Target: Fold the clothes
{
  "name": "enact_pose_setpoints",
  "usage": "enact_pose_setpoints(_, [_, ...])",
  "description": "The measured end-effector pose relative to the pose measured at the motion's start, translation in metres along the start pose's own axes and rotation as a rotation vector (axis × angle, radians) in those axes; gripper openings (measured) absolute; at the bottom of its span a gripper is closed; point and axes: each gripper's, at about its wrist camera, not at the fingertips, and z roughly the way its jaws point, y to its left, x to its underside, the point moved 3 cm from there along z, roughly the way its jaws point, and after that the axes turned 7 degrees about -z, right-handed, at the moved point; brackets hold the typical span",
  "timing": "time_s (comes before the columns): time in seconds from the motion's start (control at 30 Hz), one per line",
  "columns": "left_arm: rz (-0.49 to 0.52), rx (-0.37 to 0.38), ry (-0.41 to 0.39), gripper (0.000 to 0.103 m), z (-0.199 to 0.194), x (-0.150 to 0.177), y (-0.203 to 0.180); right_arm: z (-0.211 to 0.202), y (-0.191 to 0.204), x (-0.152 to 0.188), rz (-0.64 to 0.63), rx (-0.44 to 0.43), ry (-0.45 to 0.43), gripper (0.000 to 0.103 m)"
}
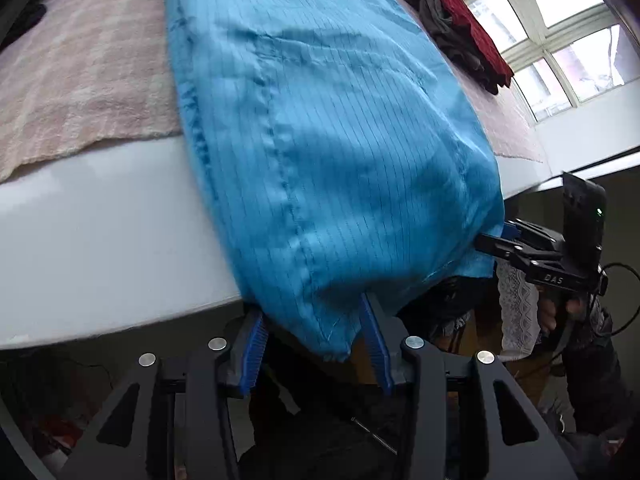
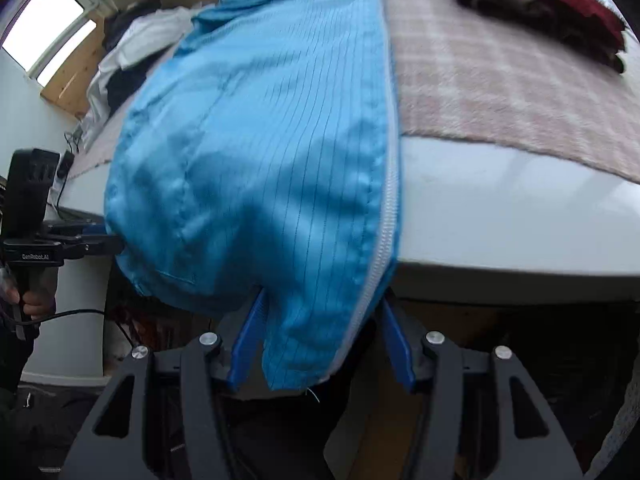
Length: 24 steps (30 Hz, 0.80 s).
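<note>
A light blue pinstriped garment (image 1: 328,128) with a white zipper lies lengthwise on the table and hangs over its near edge; it also shows in the right wrist view (image 2: 260,140). My left gripper (image 1: 316,328) has its blue fingers apart on either side of one bottom corner of the hem, which hangs between them. My right gripper (image 2: 320,332) has its fingers apart around the other hem corner, by the zipper. Each gripper shows in the other's view, the right (image 1: 496,244) and the left (image 2: 100,240), at the cloth's edge.
A pink checked blanket (image 1: 80,80) covers the white table (image 1: 100,232). A pile of dark red and grey clothes (image 1: 456,20) lies at the far side near the windows. A heap of white and dark clothes (image 2: 132,52) lies beyond the garment's other side.
</note>
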Motion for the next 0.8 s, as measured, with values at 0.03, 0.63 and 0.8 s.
enact_pose_setpoints(0.03, [0.003,0.004,0.004,0.042,0.002,0.0,-0.001,0.002,0.0,-0.001,-0.002,-0.015,0.006,0.055])
enact_pose_setpoints(0.63, [-0.078,0.301,0.014,0.002,-0.061,-0.009,-0.002,-0.048,-0.007,-0.02,0.166,-0.446,-0.076,0.008])
enact_pose_setpoints(0.8, [-0.209,0.402,-0.029,0.002,-0.097,-0.039,0.015,-0.076,-0.016,-0.045,0.299,-0.589,-0.137,0.008])
